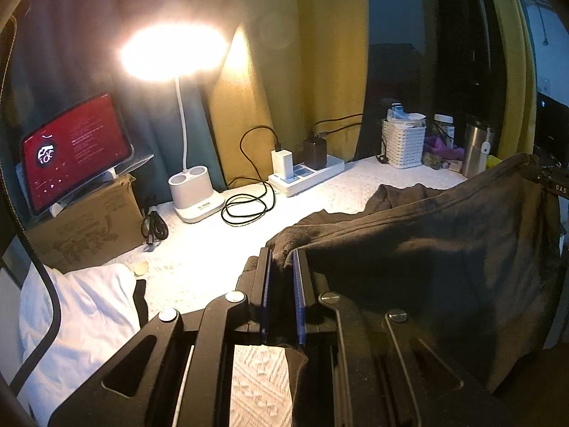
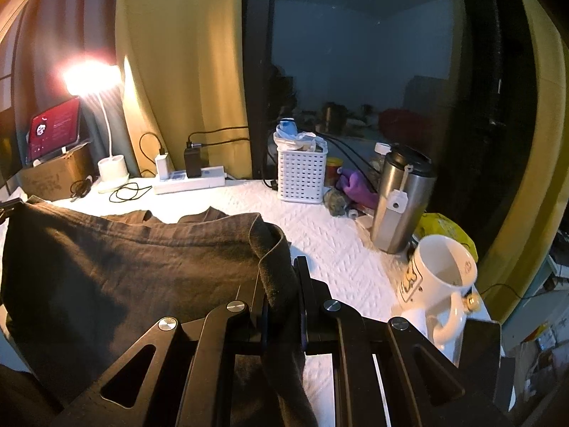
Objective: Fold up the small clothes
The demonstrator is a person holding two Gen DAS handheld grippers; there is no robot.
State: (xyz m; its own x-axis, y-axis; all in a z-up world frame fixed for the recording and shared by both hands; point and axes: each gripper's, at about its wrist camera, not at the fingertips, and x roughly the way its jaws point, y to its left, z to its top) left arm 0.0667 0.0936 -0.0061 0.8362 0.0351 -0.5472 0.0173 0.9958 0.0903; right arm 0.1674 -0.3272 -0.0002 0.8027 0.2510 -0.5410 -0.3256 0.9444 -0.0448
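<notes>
A dark brown garment (image 1: 419, 249) hangs stretched between my two grippers above the white patterned table cover (image 1: 213, 249). My left gripper (image 1: 282, 254) is shut on its left corner, with cloth bunched between the blue pads. In the right wrist view the same garment (image 2: 124, 267) spreads to the left, and my right gripper (image 2: 281, 267) is shut on its right corner, a fold draped over the fingers. The far hem of the garment still rests on the cover. A white folded cloth (image 1: 81, 320) lies at the lower left.
Along the back stand a lit desk lamp (image 1: 192, 192), a tablet (image 1: 74, 149) on a cardboard box, a power strip (image 1: 306, 174) with chargers and cables, a white basket (image 2: 302, 174) and a steel tumbler (image 2: 402, 195). A white mug (image 2: 441, 284) sits near the right edge.
</notes>
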